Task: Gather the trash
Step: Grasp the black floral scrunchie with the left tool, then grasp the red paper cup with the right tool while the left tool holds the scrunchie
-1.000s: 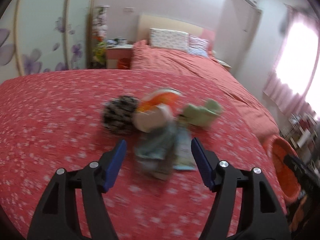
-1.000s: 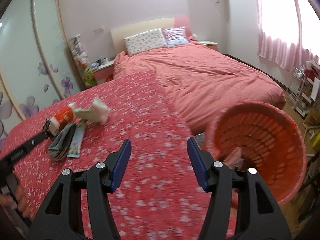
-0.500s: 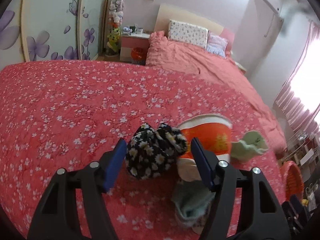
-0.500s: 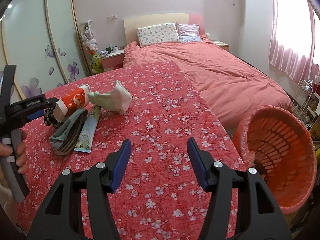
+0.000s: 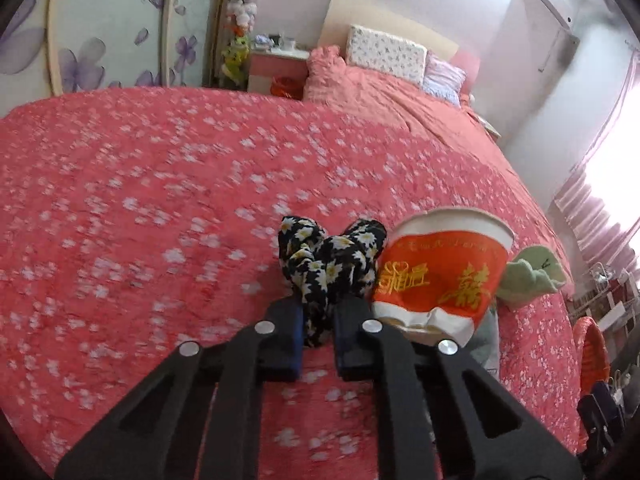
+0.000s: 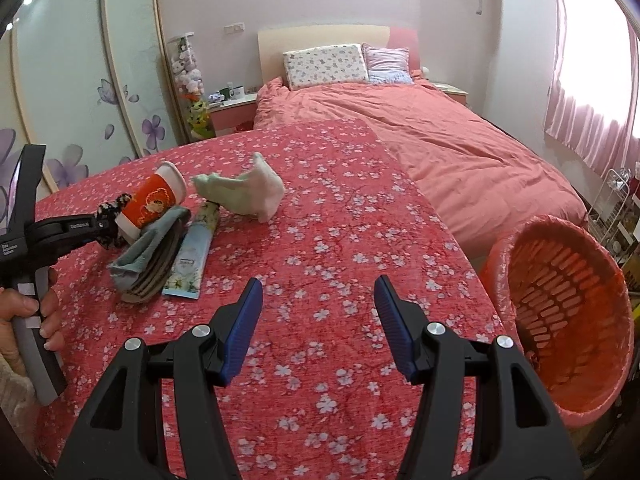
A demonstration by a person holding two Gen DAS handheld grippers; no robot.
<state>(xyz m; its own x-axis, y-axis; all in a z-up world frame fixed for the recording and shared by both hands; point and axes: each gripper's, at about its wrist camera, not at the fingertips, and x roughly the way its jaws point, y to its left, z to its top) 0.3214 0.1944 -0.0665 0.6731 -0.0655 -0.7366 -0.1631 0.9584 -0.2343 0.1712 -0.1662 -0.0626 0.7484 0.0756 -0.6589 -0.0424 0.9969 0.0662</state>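
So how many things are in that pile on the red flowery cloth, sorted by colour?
Black with daisies: 1, the scrunchie, pinched in the left gripper
Red: 1, the paper cup
Green: 1, the light sock
Grey-blue: 1, the folded cloth
Light blue: 1, the flat packet
Total: 5

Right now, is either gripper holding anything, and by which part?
The left gripper has just closed on the near end of the black daisy-print scrunchie. The right gripper is open over the red floral cloth, holding nothing.

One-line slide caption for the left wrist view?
Left gripper jaws, just closing, pinch a black daisy-print scrunchie beside a tipped red paper cup on the floral bedspread.
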